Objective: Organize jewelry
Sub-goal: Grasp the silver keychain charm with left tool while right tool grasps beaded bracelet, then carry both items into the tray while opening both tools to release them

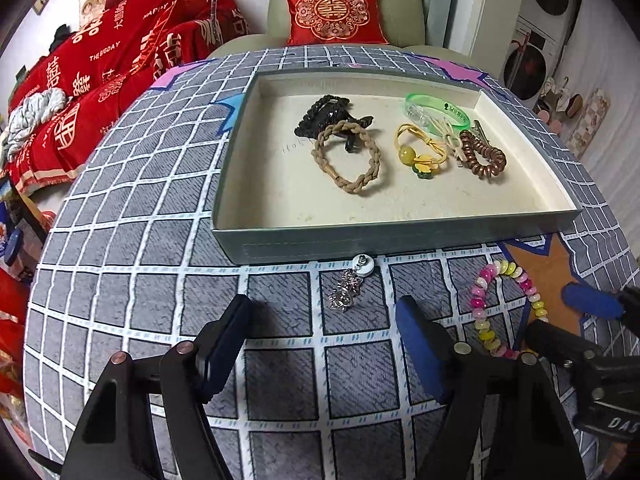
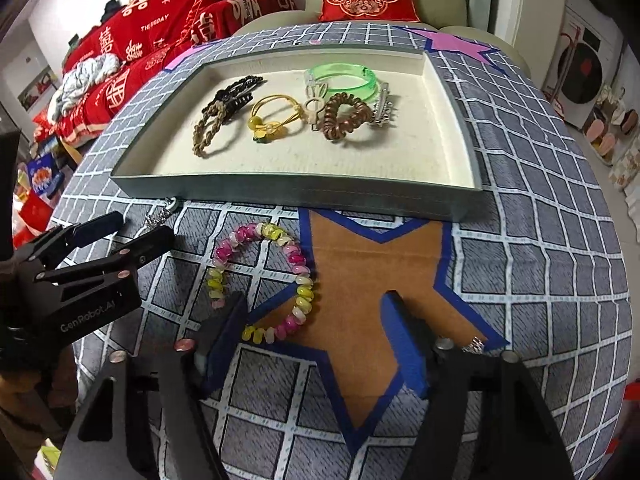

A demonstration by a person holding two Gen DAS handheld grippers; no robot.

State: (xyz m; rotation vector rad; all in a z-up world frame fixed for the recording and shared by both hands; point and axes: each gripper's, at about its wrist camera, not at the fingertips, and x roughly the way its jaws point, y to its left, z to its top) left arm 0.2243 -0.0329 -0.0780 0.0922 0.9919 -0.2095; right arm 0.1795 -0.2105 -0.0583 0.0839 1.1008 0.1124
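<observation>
A grey tray (image 1: pixel 400 236) (image 2: pixel 280 190) with a cream lining holds a braided tan band (image 1: pixel 348 160), a black claw clip (image 1: pixel 328 114), a yellow bead tie (image 1: pixel 420 148), a brown coil tie (image 1: pixel 484 154), a green bangle (image 1: pixel 440 110) and a metal clip (image 2: pixel 384 110). In front of the tray lie a silver brooch (image 1: pixel 346 290) and a pink-yellow bead bracelet (image 1: pixel 500 308) (image 2: pixel 264 280). My left gripper (image 1: pixel 324 344) (image 2: pixel 132 228) is open just short of the brooch. My right gripper (image 2: pixel 316 340) (image 1: pixel 560 312) is open, low over the bracelet's near part. A small silver ring (image 2: pixel 474 344) lies by its right finger.
The table has a grey grid cloth (image 1: pixel 140 280) with an orange star patch (image 2: pixel 372 280). Behind it stand a green armchair with a red cushion (image 1: pixel 334 12) and a bed with red bedding (image 1: pixel 100 64). Shelves with small items are at the far right (image 1: pixel 560 92).
</observation>
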